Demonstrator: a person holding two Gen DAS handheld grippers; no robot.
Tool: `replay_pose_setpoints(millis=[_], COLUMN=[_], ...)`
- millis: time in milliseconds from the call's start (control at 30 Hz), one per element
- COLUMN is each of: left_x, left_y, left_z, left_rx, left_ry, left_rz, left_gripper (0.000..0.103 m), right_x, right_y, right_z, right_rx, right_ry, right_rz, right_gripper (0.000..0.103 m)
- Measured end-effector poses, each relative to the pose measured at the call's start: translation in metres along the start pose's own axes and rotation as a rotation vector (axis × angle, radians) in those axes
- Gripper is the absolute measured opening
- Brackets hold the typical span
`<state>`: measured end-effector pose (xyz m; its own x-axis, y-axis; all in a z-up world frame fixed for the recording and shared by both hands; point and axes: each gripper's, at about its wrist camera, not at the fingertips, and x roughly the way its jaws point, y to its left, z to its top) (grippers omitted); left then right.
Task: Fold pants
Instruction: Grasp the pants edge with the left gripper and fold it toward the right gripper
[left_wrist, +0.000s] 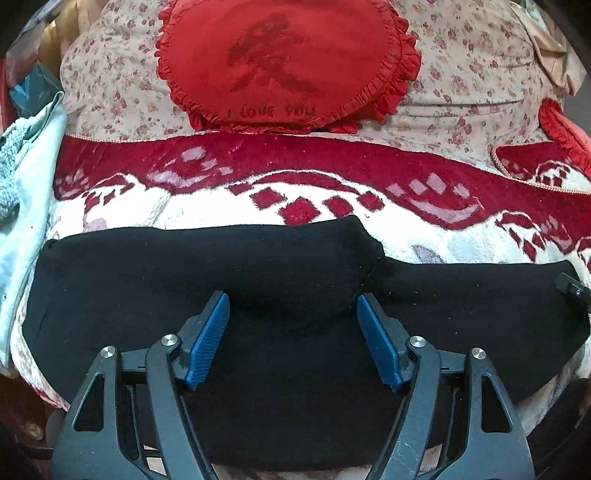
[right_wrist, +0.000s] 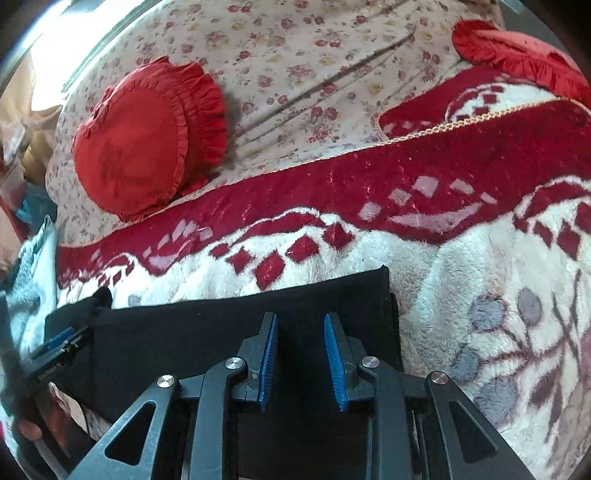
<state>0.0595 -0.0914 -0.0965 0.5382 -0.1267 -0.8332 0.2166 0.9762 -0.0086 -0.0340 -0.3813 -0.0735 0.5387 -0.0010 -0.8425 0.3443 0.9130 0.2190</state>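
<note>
A bed is filling both views, covered with a plush red-and-white blanket (left_wrist: 332, 177) that is lying over a floral sheet (left_wrist: 461, 66), with a frilled red "I love you" cushion (left_wrist: 284, 62) sitting toward twelve o'clock in the left wrist view and a second red cushion (right_wrist: 524, 51) showing at about one o'clock in the right wrist view. A pale blue garment (left_wrist: 33, 177) is bunching at nine o'clock off the bed's edge.

The black pants (left_wrist: 258, 280) are lying across the near edge of the blanket, stretching from nine o'clock to three o'clock in the left view, with one layer already appearing to be doubled over another along a curved seam near the centre; the dark cloth hides its creases, so the exact number of layers is hard to tell. In the right view their squared end (right_wrist: 376, 295) is stopping at about one o'clock from the fingers.

The left gripper (left_wrist: 291, 314) is hovering over the pants with its blue pads spread wide and nothing between them. The right gripper (right_wrist: 301, 332) is hanging over the cloth with its pads standing at a narrower gap, also gripping nothing.

The work seems to be sitting between folds: a lengthwise fold looks done. The next move is likely calling for each gripper to pinch one end's edge and carry it over the other end.
</note>
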Motion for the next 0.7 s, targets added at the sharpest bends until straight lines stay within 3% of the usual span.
replay_pose_setpoints(millis=[333, 500, 600, 700], left_x=[-0.034, -0.036, -0.024, -0.021], left_y=[0.004, 0.000, -0.003, -0.011], left_z=[-0.007, -0.024, -0.035, -0.041], left_rx=[-0.010, 0.007, 0.007, 0.043], left_ry=[-0.037, -0.025, 0.024, 0.020], left_rz=[-0.033, -0.038, -0.050, -0.020], left_gripper=[0.072, 0.072, 0.072, 0.072], right_x=[-0.046, -0.042, -0.029, -0.037], right_y=[0.013, 0.006, -0.005, -0.014], right_z=[-0.033, -0.052, -0.058, -0.058], right_rx=[-0.032, -0.023, 0.000, 0.041], right_ry=[0.008, 0.049, 0.084, 0.062], right_rz=[0.024, -0.007, -0.034, -0.007], right_gripper=[0.029, 0.032, 0.032, 0.033])
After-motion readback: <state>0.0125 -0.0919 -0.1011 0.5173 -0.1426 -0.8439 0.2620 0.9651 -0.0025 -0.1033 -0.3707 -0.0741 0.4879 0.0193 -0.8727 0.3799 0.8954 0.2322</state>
